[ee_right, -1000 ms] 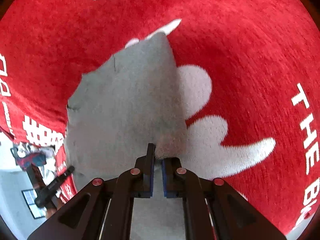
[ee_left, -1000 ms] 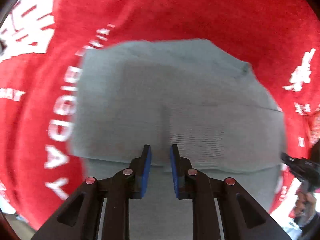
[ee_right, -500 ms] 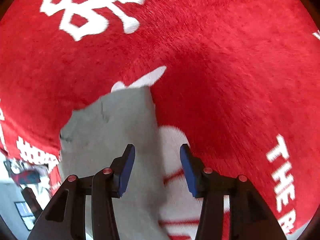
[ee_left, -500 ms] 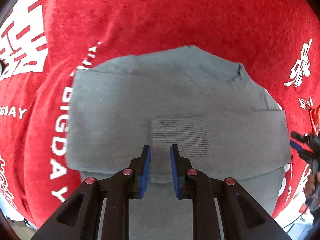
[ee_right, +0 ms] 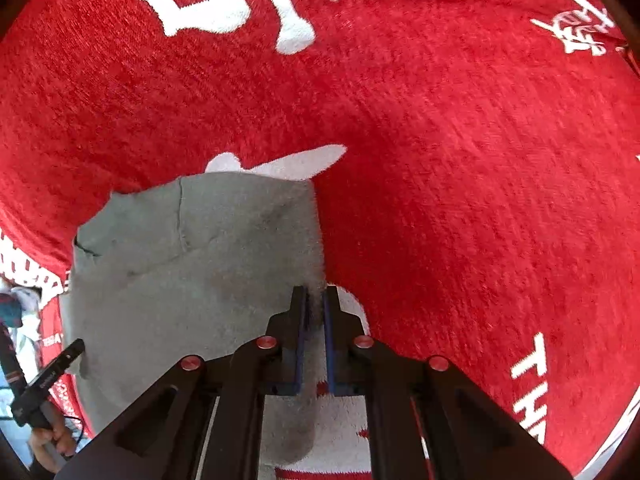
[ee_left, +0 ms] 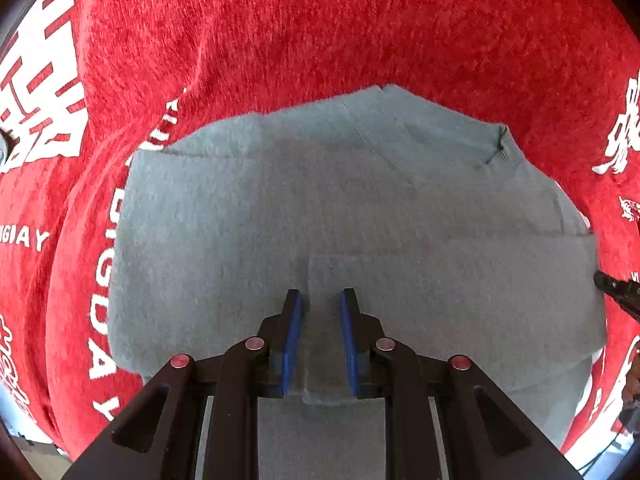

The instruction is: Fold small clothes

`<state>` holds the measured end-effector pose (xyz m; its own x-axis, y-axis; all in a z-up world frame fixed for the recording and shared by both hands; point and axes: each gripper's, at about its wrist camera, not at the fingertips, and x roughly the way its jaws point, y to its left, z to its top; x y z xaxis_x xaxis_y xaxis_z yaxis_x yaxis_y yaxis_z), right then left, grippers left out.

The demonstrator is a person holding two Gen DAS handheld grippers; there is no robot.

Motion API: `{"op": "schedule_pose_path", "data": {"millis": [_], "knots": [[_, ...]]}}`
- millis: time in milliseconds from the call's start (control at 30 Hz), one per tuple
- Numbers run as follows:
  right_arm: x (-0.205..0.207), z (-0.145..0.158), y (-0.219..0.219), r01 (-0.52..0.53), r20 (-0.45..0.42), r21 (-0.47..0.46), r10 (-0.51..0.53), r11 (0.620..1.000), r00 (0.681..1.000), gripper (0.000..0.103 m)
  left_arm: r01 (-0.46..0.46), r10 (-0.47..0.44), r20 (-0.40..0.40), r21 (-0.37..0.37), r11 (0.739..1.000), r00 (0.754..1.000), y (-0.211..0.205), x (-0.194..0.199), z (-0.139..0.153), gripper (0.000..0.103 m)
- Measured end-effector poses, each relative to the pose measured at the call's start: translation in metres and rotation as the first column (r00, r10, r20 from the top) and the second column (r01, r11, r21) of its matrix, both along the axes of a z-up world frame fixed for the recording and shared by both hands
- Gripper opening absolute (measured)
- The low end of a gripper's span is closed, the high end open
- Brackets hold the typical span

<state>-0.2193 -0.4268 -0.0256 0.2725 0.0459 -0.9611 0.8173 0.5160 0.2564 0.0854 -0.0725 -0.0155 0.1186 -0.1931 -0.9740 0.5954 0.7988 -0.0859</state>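
The red plush cloth with white lettering (ee_right: 460, 160) is carrying everything — on it is lying the grey knitted small garment (ee_left: 320, 208), partly folded, a sleeve laid across its body. Half a second ago the right hand-held gripper (ee_right: 316, 320) was gaping wide; now it is pinching the garment's right edge, so another fold is probably starting. The left hand-held gripper (ee_left: 320, 332) is hovering narrowly parted over the sleeve cuff — gripping nothing.
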Motion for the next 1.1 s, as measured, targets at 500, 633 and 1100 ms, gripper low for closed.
{"op": "schedule_pose_path", "data": {"millis": [500,633,1100], "knots": [[-0.006,0.046,0.081,-0.148,-0.003,-0.029,0.148,0.989,0.989,0.014,0.053,-0.054,0.034,0.025,0.998,0.998,0.025,-0.017,0.030,0.021],[-0.009,0.023,0.087,-0.146,-0.055,0.000,0.146,0.989,0.988,0.012,0.071,-0.073,0.016,0.077,0.994,0.997,0.019,-0.024,0.008,0.021],[-0.032,0.059,0.101,-0.101,-0.057,0.033,0.103,0.994,0.993,0.042,0.095,-0.095,0.002,0.039,0.995,0.996,0.035,-0.040,0.034,0.021]]}}
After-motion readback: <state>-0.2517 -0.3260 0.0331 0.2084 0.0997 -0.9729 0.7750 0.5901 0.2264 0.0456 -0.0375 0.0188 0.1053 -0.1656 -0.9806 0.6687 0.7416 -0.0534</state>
